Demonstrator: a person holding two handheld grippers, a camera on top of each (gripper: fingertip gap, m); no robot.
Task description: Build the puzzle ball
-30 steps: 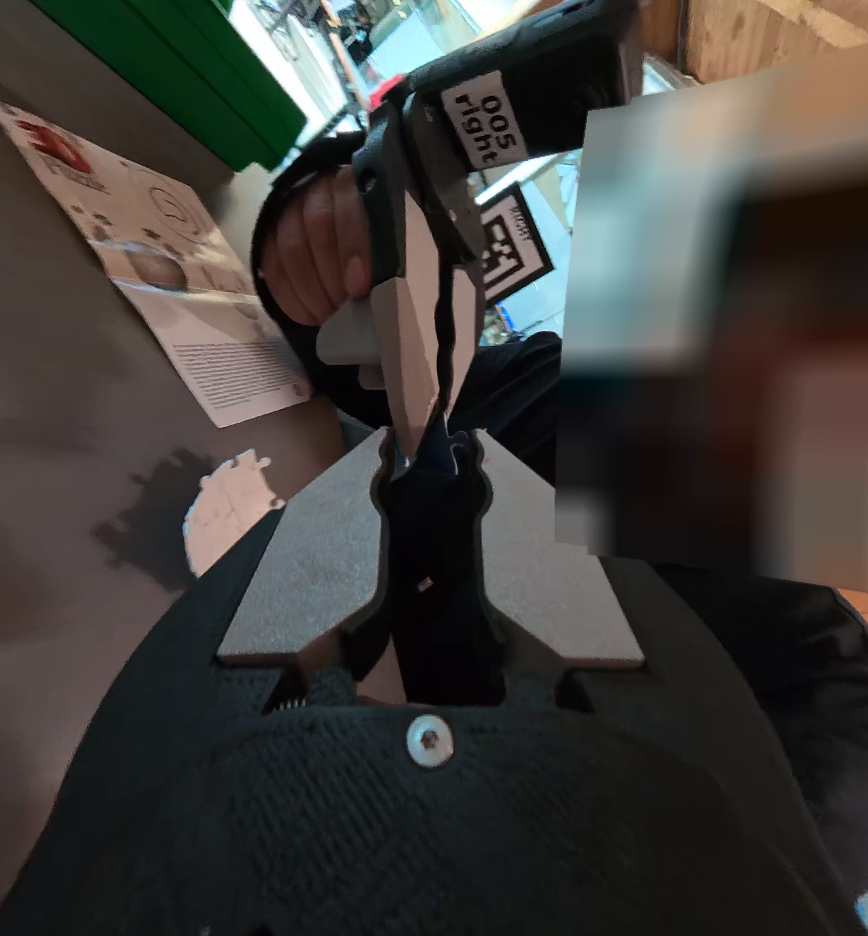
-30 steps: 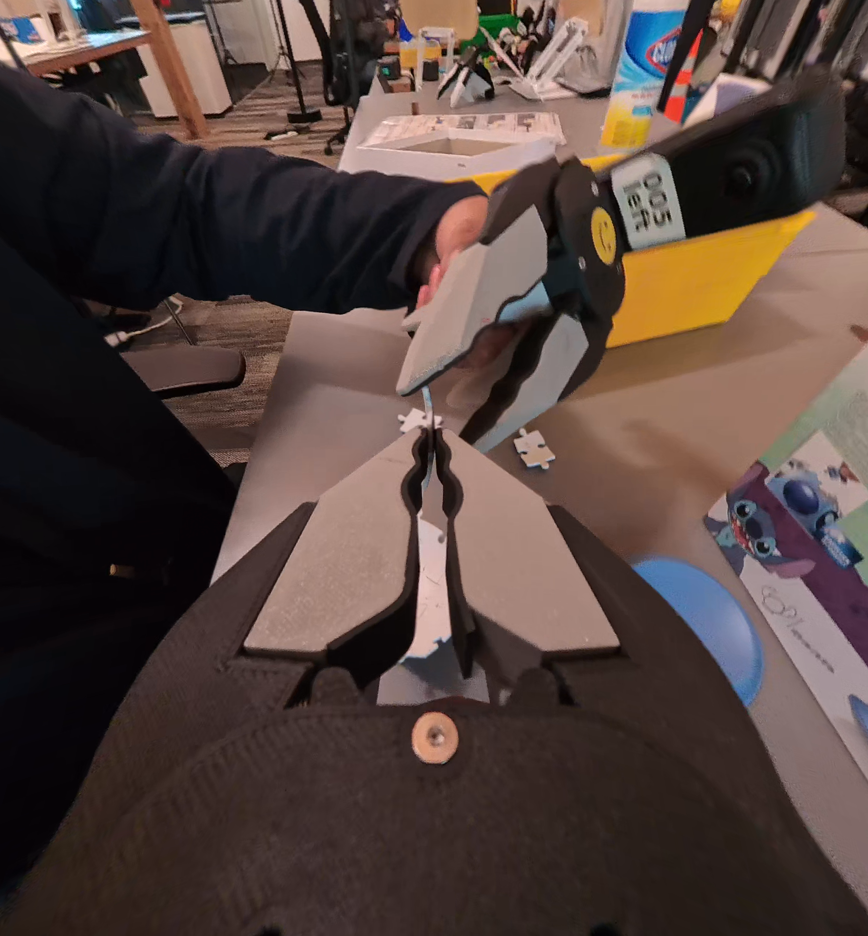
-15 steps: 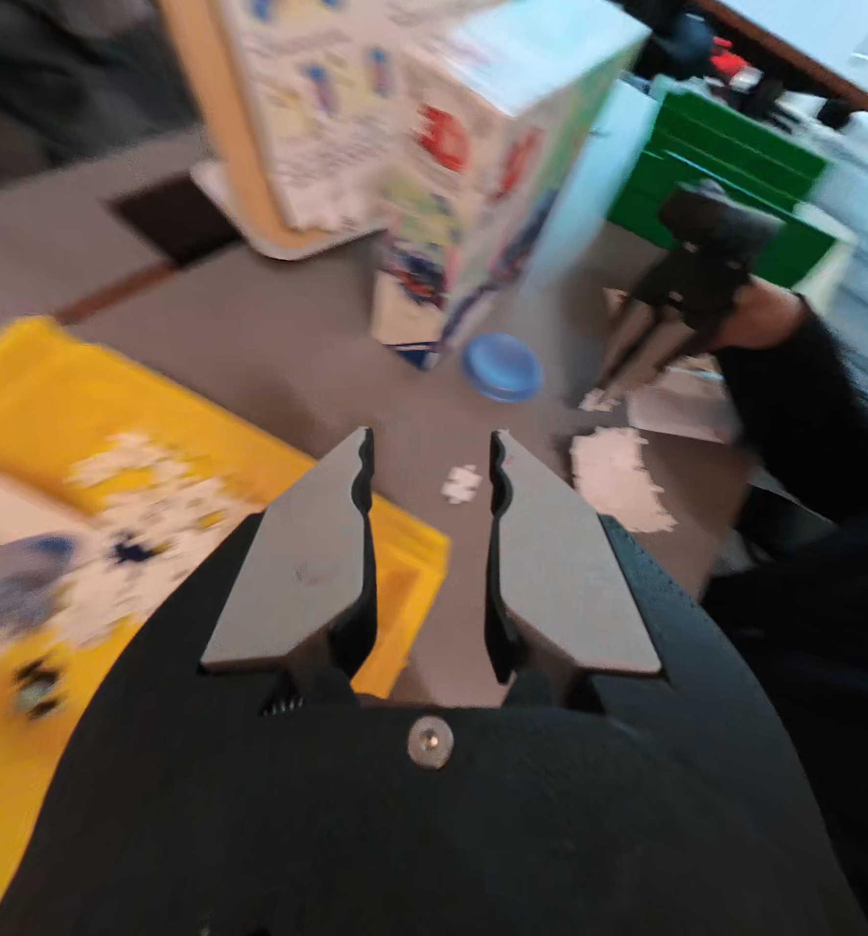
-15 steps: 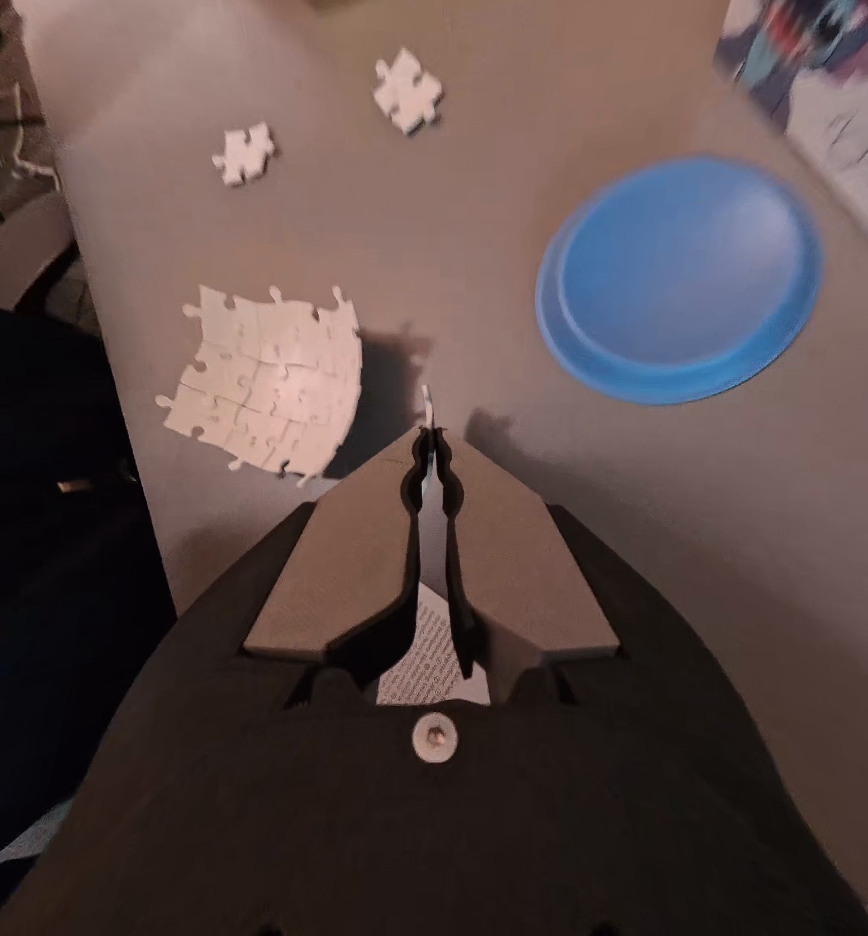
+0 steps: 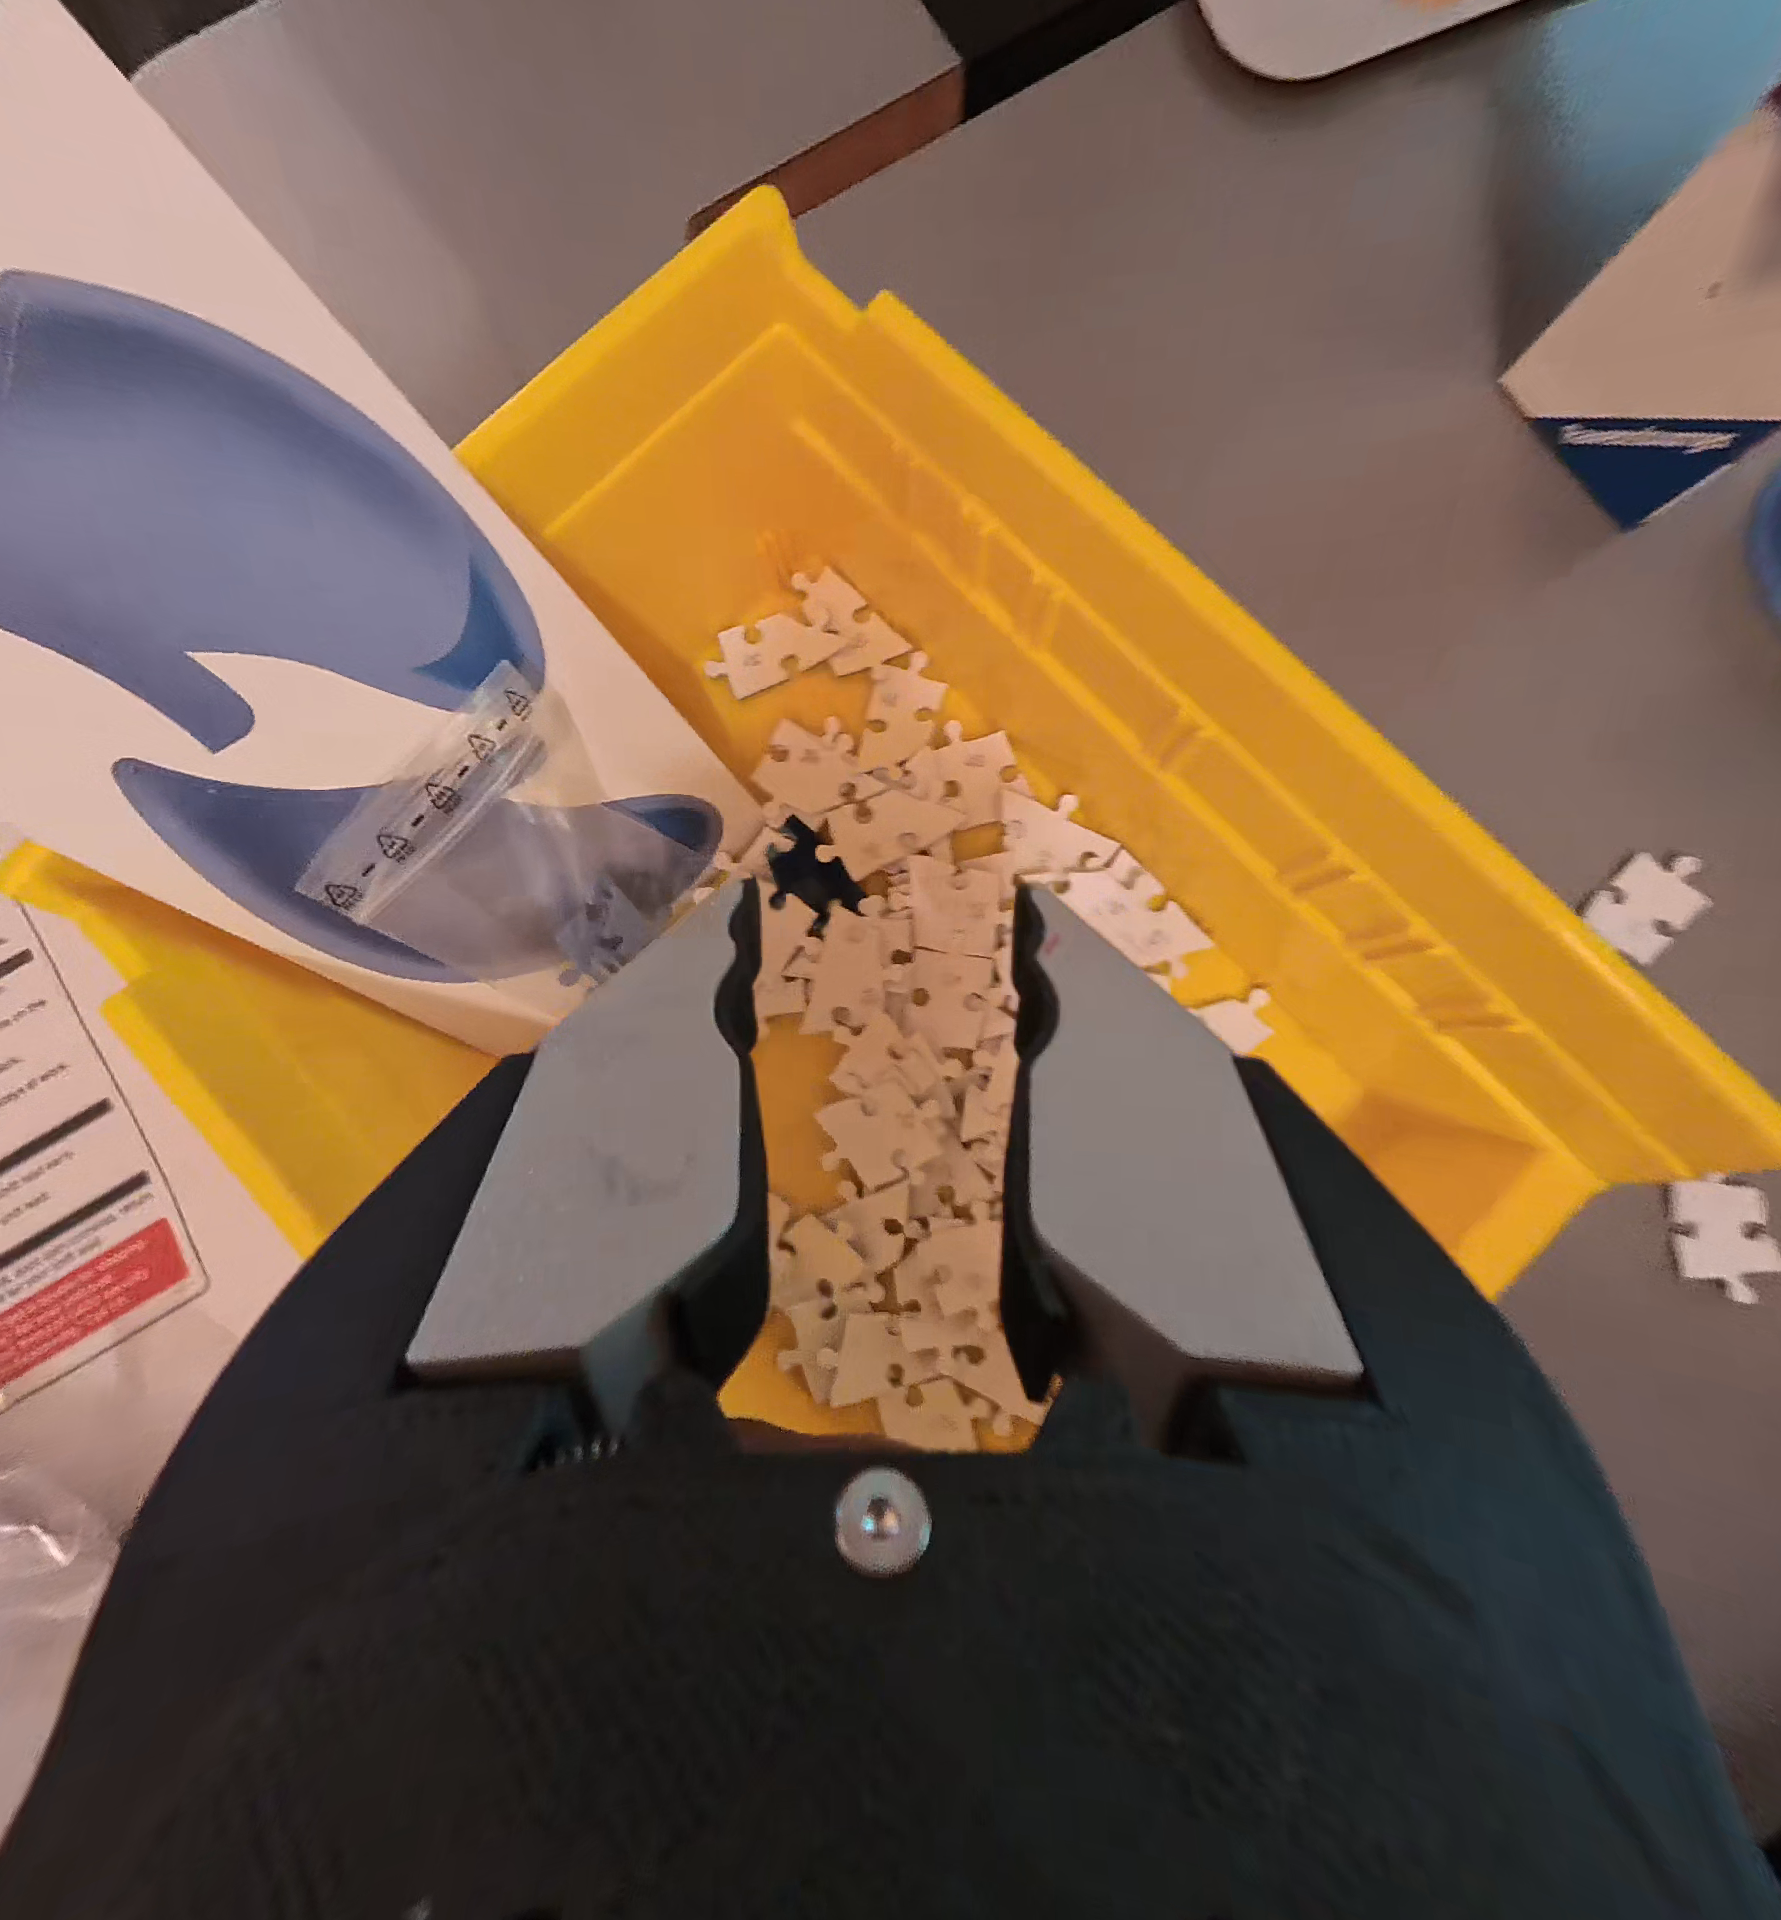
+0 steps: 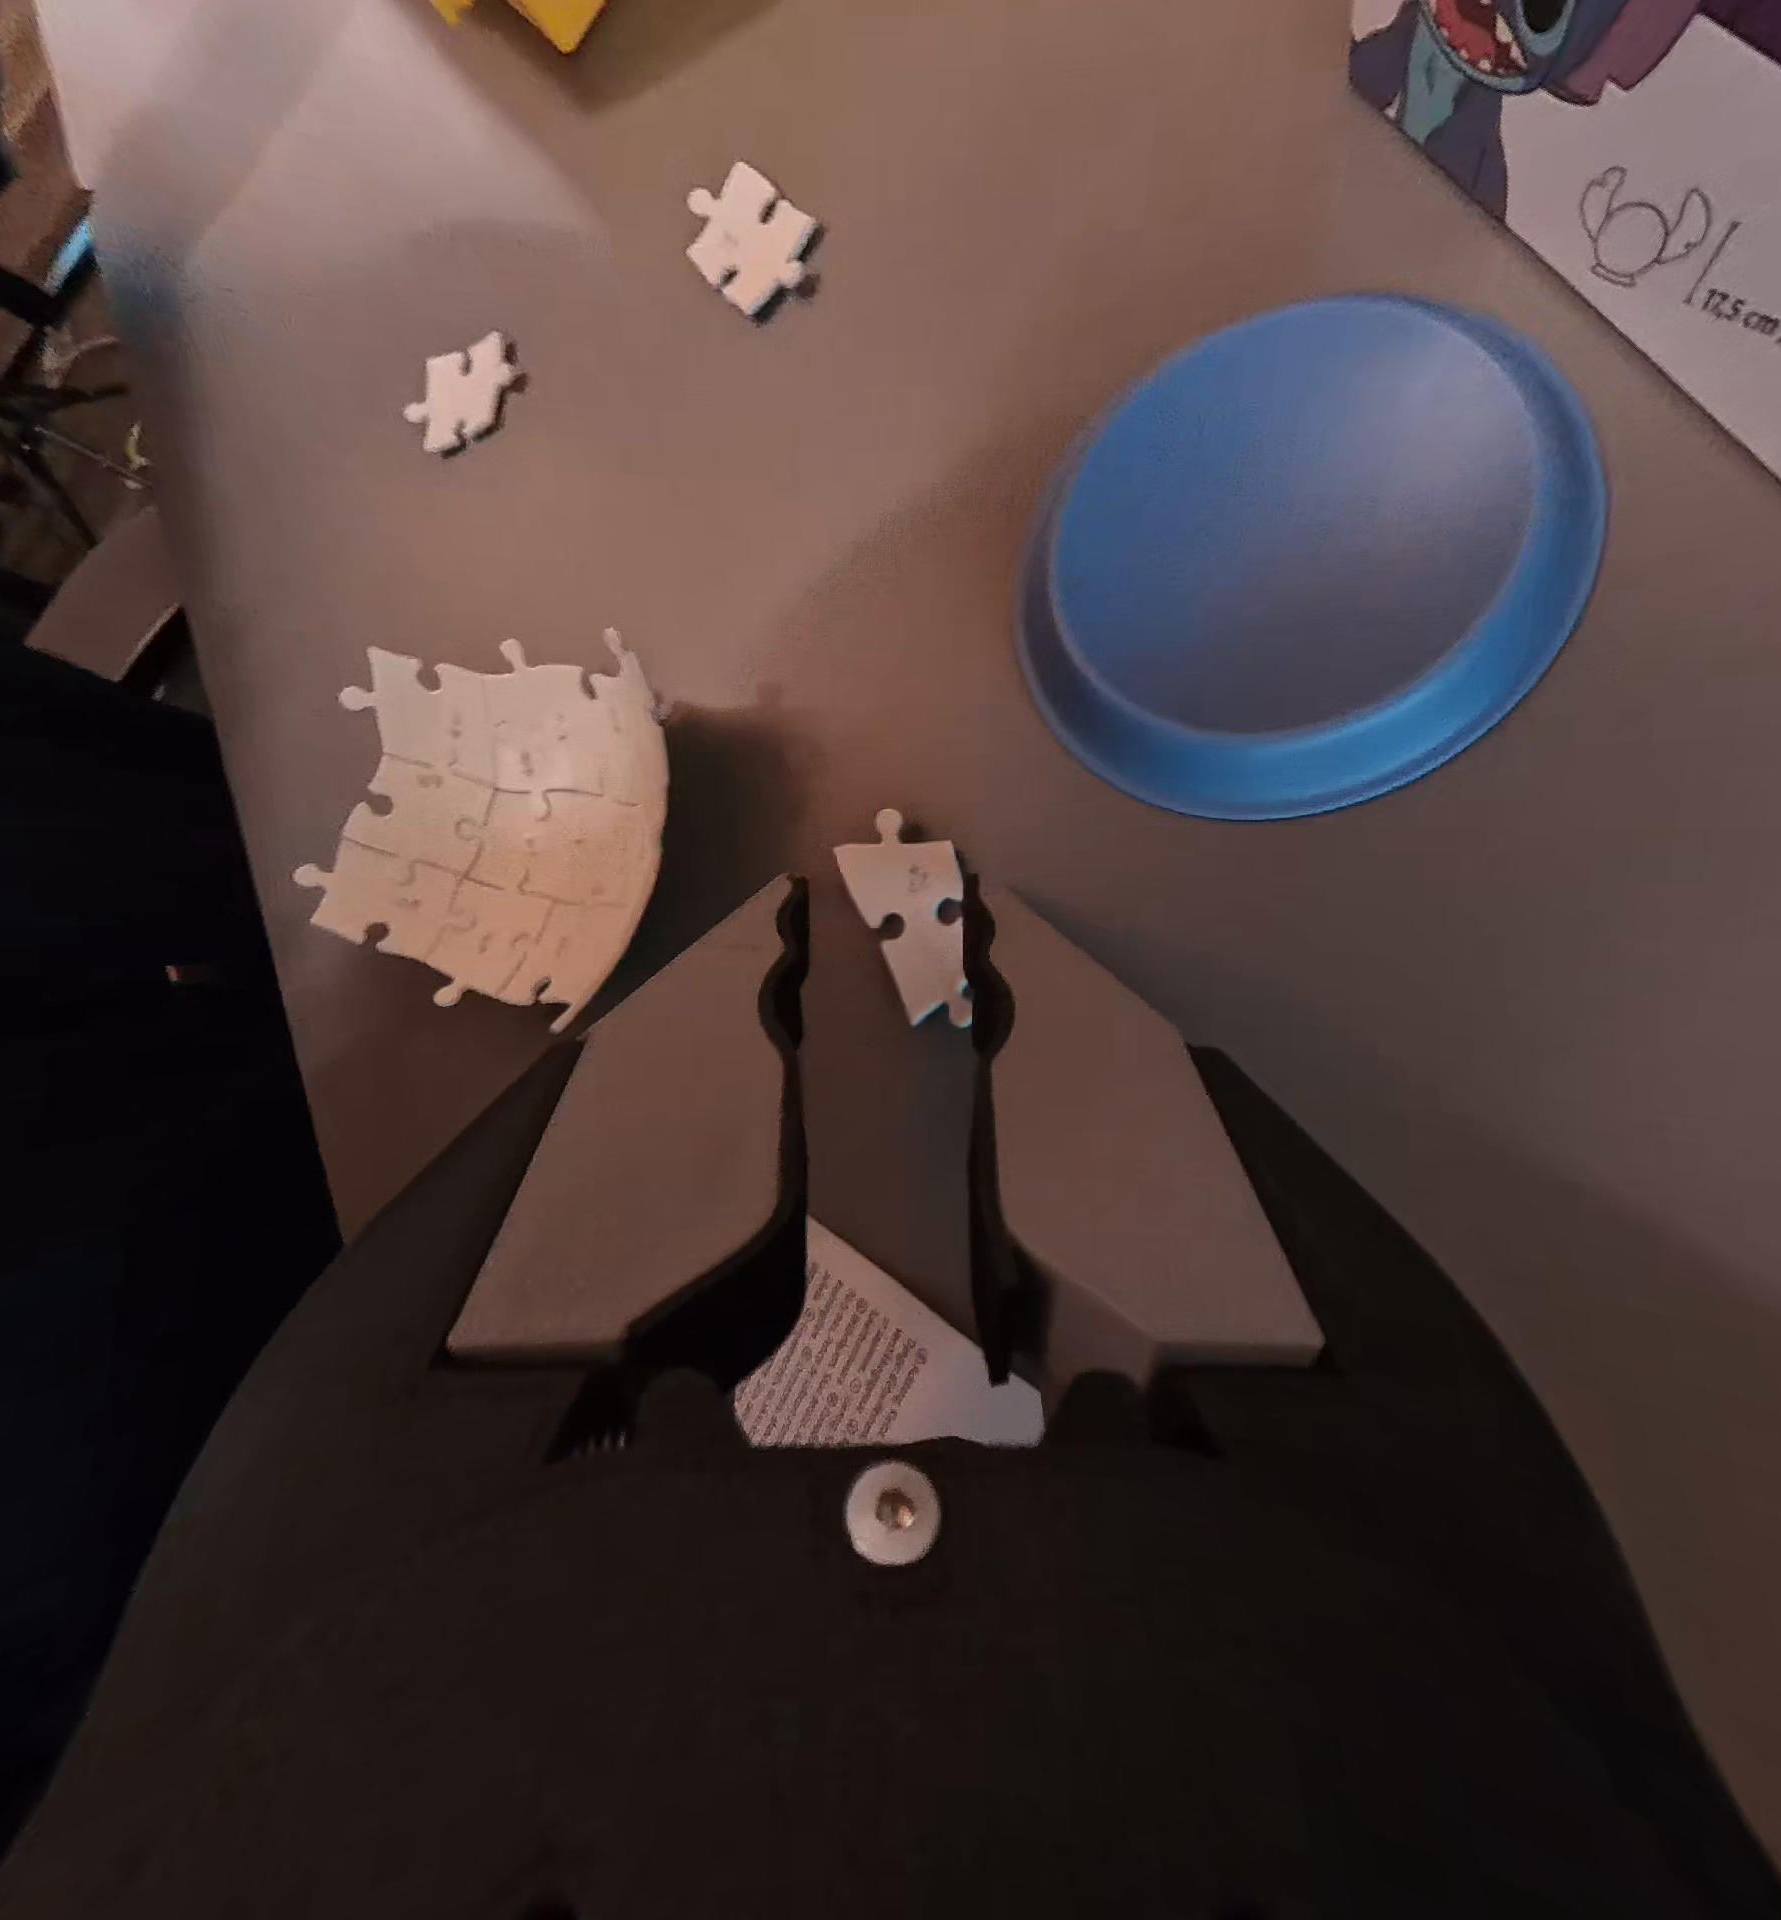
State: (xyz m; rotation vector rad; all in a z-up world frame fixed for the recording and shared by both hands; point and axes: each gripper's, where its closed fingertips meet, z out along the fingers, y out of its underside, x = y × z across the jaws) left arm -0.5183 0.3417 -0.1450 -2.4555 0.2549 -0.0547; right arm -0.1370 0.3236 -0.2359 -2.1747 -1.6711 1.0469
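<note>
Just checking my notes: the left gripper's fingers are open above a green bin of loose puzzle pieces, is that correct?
Not quite: the bin is yellow, not green, as the left wrist view shows. The left gripper is indeed open above the loose puzzle pieces.

A curved white assembled puzzle section lies on the table, loose pieces heaped in the yellow bin.

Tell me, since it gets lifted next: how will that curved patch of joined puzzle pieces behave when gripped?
The joined patch is thin and bowed, so it probably feels light and fairly stiff. Only interlocking tabs hold it, so pinching one edge may pop pieces apart. Resting domed on the table, it would likely rock or slide if nudged.
</note>
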